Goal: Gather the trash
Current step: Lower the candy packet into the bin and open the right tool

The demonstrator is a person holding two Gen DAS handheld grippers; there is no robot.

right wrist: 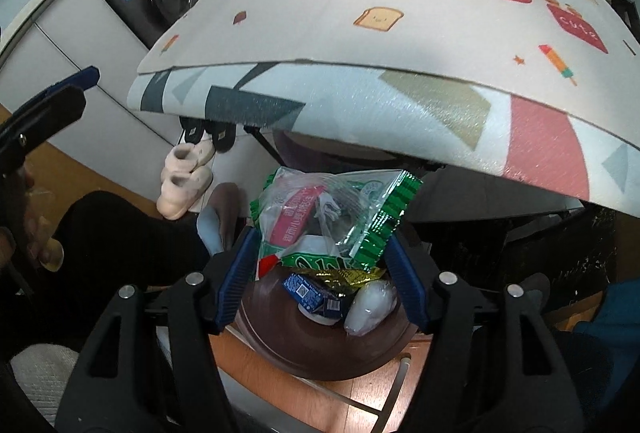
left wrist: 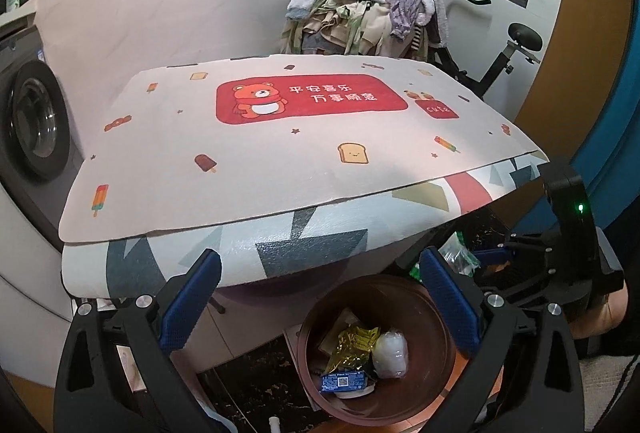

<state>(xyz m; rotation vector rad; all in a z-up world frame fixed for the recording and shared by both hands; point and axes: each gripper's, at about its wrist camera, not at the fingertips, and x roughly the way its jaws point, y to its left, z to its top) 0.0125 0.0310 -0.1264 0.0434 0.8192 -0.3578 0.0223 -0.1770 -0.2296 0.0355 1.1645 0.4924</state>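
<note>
A brown round bin (left wrist: 438, 385) stands on the floor below the table edge; it also shows in the right wrist view (right wrist: 288, 353). Inside lie a gold foil wrapper (left wrist: 352, 349), a blue carton (left wrist: 344, 381) and a white plastic wad (left wrist: 392, 353). My left gripper (left wrist: 320, 297) is open and empty above the bin's rim. My right gripper (right wrist: 320, 269) is shut on a green and clear snack bag (right wrist: 332, 217), holding it just above the bin. The right gripper's body (left wrist: 560, 265) and part of the bag (left wrist: 460, 253) show at the right of the left wrist view.
A table covered by a beige bear-print mat (left wrist: 280, 153) over a geometric cloth (left wrist: 320, 245) overhangs the bin. A washing machine (left wrist: 32, 121) is left, a clothes pile (left wrist: 360, 13) on an exercise bike behind. Slippers (right wrist: 184, 181) lie under the table.
</note>
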